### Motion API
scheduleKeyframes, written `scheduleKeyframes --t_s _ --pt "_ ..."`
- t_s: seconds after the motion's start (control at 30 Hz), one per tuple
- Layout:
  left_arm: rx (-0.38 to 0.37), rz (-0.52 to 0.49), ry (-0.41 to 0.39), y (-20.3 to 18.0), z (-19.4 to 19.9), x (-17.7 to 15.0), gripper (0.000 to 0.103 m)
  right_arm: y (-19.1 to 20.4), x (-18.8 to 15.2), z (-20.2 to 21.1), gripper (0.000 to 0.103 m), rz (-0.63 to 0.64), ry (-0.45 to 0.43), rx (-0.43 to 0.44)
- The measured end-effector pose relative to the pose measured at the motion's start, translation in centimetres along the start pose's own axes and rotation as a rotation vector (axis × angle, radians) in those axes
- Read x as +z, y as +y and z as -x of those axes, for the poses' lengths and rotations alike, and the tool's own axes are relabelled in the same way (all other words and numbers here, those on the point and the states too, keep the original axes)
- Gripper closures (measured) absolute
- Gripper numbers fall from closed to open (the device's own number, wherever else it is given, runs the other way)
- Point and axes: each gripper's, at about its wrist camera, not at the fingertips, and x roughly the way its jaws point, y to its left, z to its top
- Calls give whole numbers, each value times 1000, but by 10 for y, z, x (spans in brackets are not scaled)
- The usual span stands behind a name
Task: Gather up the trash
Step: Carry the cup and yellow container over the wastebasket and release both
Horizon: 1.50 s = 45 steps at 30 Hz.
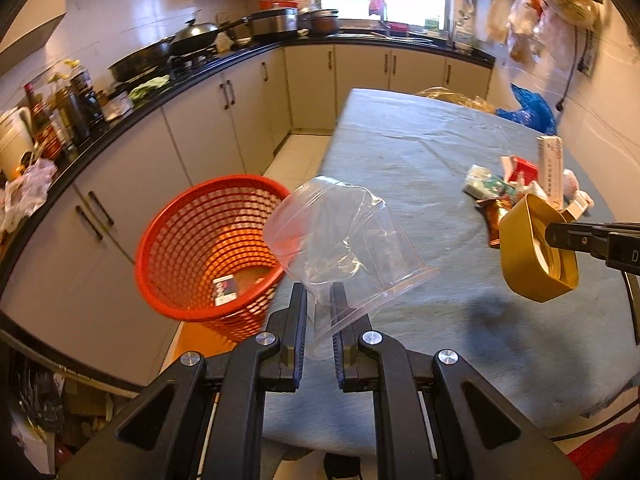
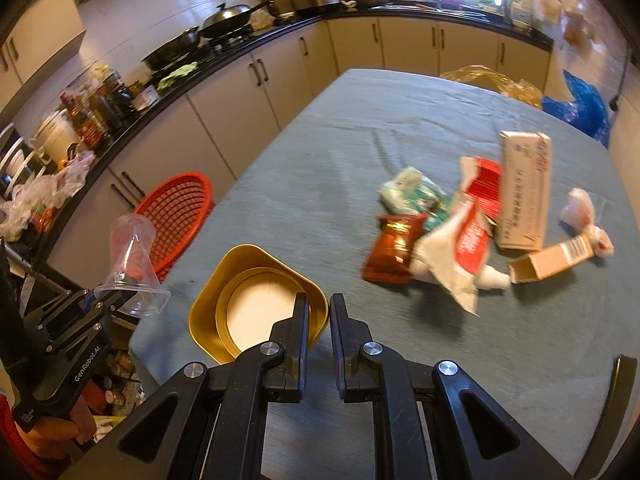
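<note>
My left gripper (image 1: 319,292) is shut on the wall of a crumpled clear plastic cup (image 1: 344,240), held over the table's left edge beside a red mesh basket (image 1: 160,220) on the floor. A small package lies in the basket. My right gripper (image 2: 319,300) is shut on the rim of a gold square tub (image 2: 224,280) above the grey-blue tablecloth (image 2: 320,160). From the right wrist, the left gripper (image 2: 100,300) with the cup (image 2: 132,256) shows at the left, the basket (image 2: 180,204) behind it. From the left wrist, the right gripper (image 1: 560,236) and the tub (image 1: 520,256) hang at the right.
A pile of wrappers and cartons (image 2: 460,220) lies on the table's right side. A yellow plastic bag (image 2: 492,76) and a blue bag (image 2: 580,108) sit at its far end. The kitchen counter (image 1: 120,120) with pans and bottles runs along the left.
</note>
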Motion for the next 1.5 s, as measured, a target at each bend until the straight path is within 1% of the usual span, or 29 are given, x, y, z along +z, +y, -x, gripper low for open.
scheduleKeyframes --t_s 0.37,0.8,1.13,1.5 --pt "43 58 -2 44 6 -7 92 39 18 -17 92 40 8 44" --pt "65 112 20 91 -5 -6 92 89 46 -52 92 64 49 89" --pt "71 136 29 115 -27 6 92 121 74 -85 92 82 85 110" --pt "68 128 75 131 -62 16 92 149 108 -128 92 58 118 117"
